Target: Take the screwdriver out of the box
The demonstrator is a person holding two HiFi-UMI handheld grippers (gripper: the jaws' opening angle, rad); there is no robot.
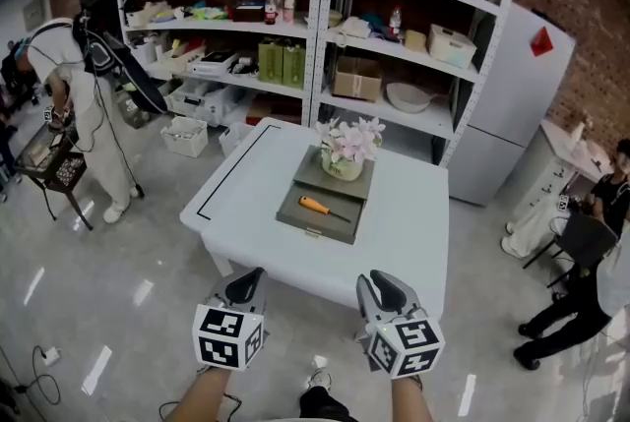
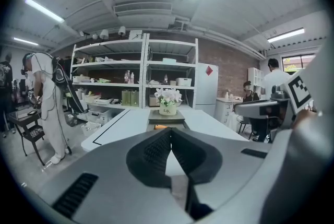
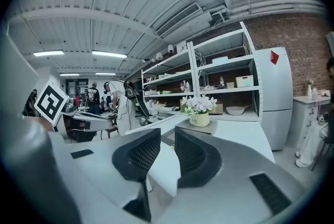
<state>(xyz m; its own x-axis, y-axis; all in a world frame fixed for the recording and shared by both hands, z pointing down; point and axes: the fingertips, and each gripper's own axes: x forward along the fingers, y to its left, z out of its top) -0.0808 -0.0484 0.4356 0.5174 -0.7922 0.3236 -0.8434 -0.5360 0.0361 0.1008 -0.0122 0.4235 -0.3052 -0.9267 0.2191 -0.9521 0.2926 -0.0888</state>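
White table [image 1: 418,233] with box [image 1: 333,225], shelves [image 1: 320,46] behind

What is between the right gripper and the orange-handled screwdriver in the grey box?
Only bare white tabletop and the grey box front wall separate the right gripper from the orange-handled screwdriver; the head view shows it.

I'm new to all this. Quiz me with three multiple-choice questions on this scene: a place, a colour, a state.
1. Where does the screwdriver lie? A. on the floor B. in the open grey box C. on a shelf
2. Its handle's colour? A. blue B. orange C. green
3. The right hand-held gripper's jaws are: A. apart, empty B. pressed together C. clamped on the screwdriver
Answers: B, it lies inside the box; B, orange in the head view; A, a gap shows between them.
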